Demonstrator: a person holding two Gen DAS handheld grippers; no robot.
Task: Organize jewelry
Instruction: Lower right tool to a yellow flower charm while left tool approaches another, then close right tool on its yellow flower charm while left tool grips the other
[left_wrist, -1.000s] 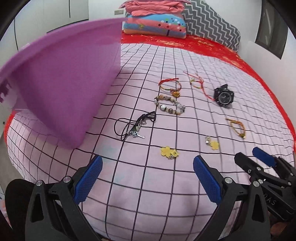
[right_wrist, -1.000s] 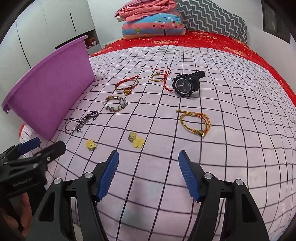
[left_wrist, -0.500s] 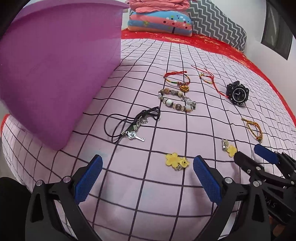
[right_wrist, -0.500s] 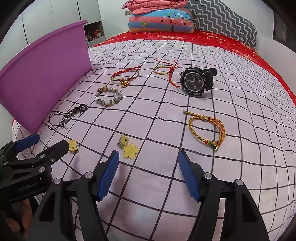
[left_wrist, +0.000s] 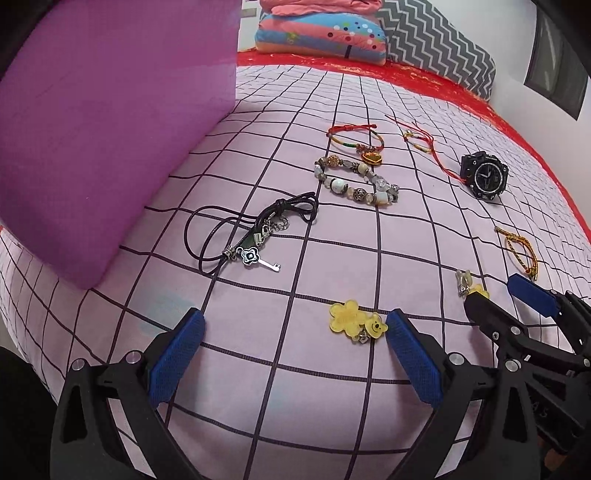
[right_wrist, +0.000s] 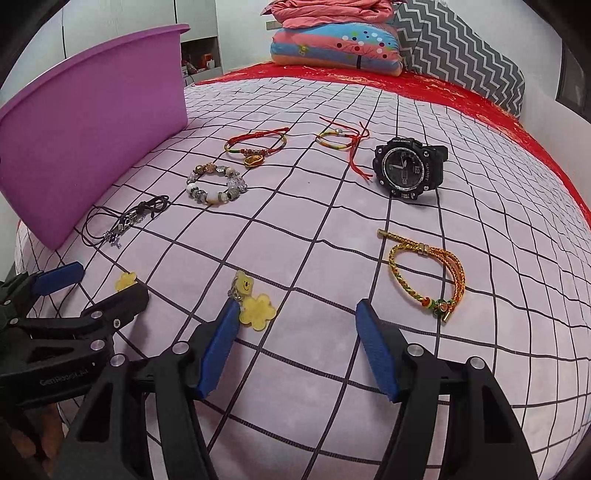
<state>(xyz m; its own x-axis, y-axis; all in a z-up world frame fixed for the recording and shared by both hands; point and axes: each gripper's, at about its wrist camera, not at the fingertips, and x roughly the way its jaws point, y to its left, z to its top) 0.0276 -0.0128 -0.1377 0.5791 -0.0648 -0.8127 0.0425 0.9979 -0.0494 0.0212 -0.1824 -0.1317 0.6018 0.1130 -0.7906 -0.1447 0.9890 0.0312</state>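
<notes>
Jewelry lies spread on a pink checked bedspread (left_wrist: 332, 266). My left gripper (left_wrist: 293, 334) is open, low over the spread, with a yellow flower-and-bear clip (left_wrist: 354, 323) just inside its right finger. My right gripper (right_wrist: 295, 321) is open; a second yellow clip (right_wrist: 255, 302) lies at its left fingertip. Farther off lie a black cord necklace with a key charm (left_wrist: 251, 232), a beaded bracelet (left_wrist: 356, 182), two red string bracelets (right_wrist: 258, 146) (right_wrist: 341, 140), a black watch (right_wrist: 408, 168) and a gold braided bracelet (right_wrist: 430, 280).
A purple plastic tub (left_wrist: 103, 122) stands on the bed at the left, also in the right wrist view (right_wrist: 92, 125). Folded blankets and a zigzag pillow (right_wrist: 369, 40) sit at the head of the bed on a red sheet (right_wrist: 461, 96).
Both grippers have moved forward and lower toward the bedspread. The yellow clips now lie at the fingertips. The jaws stay open.
</notes>
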